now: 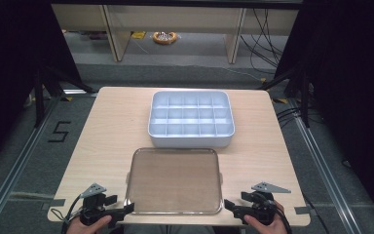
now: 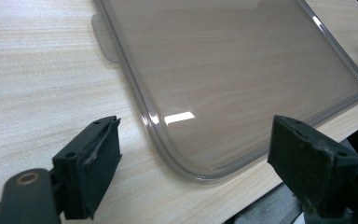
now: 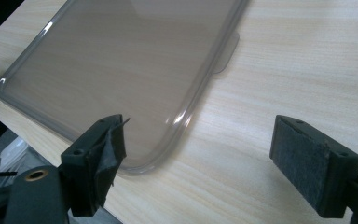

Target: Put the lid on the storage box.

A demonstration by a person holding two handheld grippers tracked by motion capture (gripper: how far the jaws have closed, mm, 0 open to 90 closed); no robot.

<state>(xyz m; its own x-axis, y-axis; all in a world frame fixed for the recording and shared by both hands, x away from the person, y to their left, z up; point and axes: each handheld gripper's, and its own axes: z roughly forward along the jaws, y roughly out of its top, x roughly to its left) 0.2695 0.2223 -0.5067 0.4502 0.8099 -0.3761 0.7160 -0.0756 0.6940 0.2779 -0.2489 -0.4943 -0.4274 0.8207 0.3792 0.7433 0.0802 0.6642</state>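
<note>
We find the clear lid [image 1: 174, 181] flat at the table's [image 1: 112, 126] near edge, below the compartment box [image 1: 191, 119]. Left gripper [image 2: 193, 161] and right gripper [image 3: 200, 158] gape wide, empty. Lid probably light, stiff, slick; grip the corner rims

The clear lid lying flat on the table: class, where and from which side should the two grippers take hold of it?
The clear lid lies flat, so nothing on top offers a hold. Probably best are its near corners: the left gripper at the near-left corner, the right gripper at the near-right corner, each coming in low from its own side, open jaws astride the raised rim.
</note>
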